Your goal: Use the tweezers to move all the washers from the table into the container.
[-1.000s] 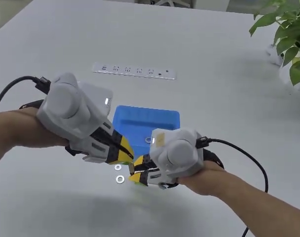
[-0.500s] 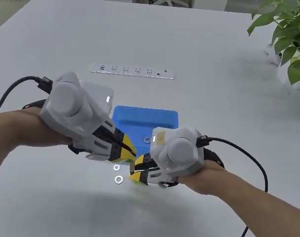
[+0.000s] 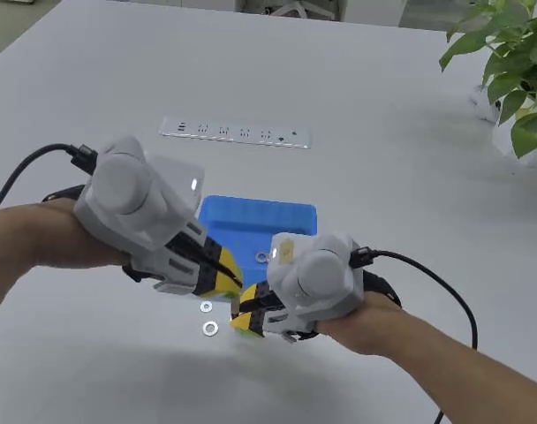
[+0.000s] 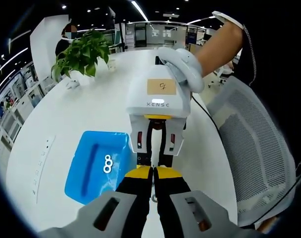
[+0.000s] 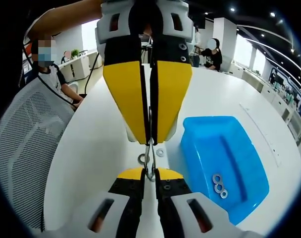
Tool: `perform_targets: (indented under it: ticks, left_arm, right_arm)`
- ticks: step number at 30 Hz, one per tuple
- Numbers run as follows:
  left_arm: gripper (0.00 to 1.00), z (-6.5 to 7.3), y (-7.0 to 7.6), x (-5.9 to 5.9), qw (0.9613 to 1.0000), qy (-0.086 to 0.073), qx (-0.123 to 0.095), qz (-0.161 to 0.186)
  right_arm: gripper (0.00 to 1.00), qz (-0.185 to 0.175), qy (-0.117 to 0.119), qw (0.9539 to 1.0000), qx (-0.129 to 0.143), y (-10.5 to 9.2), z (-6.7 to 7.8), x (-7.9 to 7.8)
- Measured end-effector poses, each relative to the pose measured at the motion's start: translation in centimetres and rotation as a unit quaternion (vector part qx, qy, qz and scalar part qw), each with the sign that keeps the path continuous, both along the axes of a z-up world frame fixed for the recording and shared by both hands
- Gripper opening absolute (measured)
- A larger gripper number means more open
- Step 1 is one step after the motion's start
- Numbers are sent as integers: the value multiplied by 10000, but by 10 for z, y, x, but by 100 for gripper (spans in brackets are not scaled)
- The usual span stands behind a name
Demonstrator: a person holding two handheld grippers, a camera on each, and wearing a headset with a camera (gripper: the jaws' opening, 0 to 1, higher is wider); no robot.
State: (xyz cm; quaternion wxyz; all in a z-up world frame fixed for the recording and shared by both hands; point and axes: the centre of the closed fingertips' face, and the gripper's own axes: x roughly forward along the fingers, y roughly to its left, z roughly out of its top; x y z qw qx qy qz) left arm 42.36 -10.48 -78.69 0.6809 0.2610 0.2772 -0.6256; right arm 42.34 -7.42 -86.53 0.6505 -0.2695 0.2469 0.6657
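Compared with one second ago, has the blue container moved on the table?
No. The blue container lies at the same offset from the power strip as before; only the camera shifted.

Smooth matt white table top [image 3: 383,159], barely a sheen. The blue rectangular plastic container [image 3: 286,216] shows a soft gloss on its walls. Small round metal washers [image 3: 210,329] glint silver on the table — more shine inside the container. Thin bare-metal tweezers [image 5: 150,153] look polished. On the left gripper [image 3: 226,276] and right gripper [image 3: 244,320], pale-grey plastic shells, satin-smooth, jaws in yellow and black plastic. Long white plastic power strip [image 3: 235,133], smooth. Grey mesh chair back [image 4: 249,144] — coarse weave.
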Motion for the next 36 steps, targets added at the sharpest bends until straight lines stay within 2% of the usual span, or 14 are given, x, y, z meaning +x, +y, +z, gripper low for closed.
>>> perform_targets:
  ticks: [19, 28, 36]
  left_arm:
    - [5, 3, 0, -2, 10000, -48, 51, -19]
    - [5, 16, 2, -5, 10000, -83, 18, 26]
    - [5, 31, 4, -6, 9998, -186, 6, 42]
  right_arm:
    - [9, 39, -31, 10000, -43, -1, 3, -2]
    - [9, 93, -78, 9999, -21, 1, 16, -5]
    - [9, 137, -215, 9997, -33, 3, 31, -3]
